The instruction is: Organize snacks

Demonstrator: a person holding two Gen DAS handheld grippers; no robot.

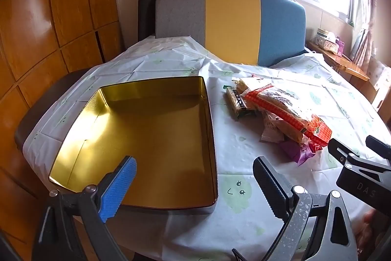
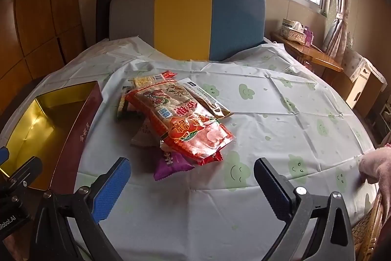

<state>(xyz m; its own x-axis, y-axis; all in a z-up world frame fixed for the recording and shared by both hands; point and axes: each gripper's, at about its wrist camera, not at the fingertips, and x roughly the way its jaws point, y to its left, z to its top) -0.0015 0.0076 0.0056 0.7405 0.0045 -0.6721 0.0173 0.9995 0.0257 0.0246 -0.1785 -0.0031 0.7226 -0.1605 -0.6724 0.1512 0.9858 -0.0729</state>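
A gold-lined tin box [image 1: 146,133] stands open and empty on the table; it also shows at the left of the right wrist view [image 2: 39,124], with a dark red outer wall. A pile of snack packets lies to its right: a big red packet [image 2: 185,121] on top [image 1: 290,114], a purple packet [image 2: 171,163] at the near end [image 1: 300,151], a green bar [image 1: 235,102] at the far left. My left gripper [image 1: 195,177] is open and empty over the tin's near right corner. My right gripper [image 2: 191,177] is open and empty just in front of the purple packet.
A chair back in grey, yellow and blue [image 2: 185,21] stands behind the table. The tablecloth [image 2: 281,114] is white with green smiling clouds. A wooden side table with a tissue box [image 2: 297,34] is at the right. Wooden cabinets are at the left.
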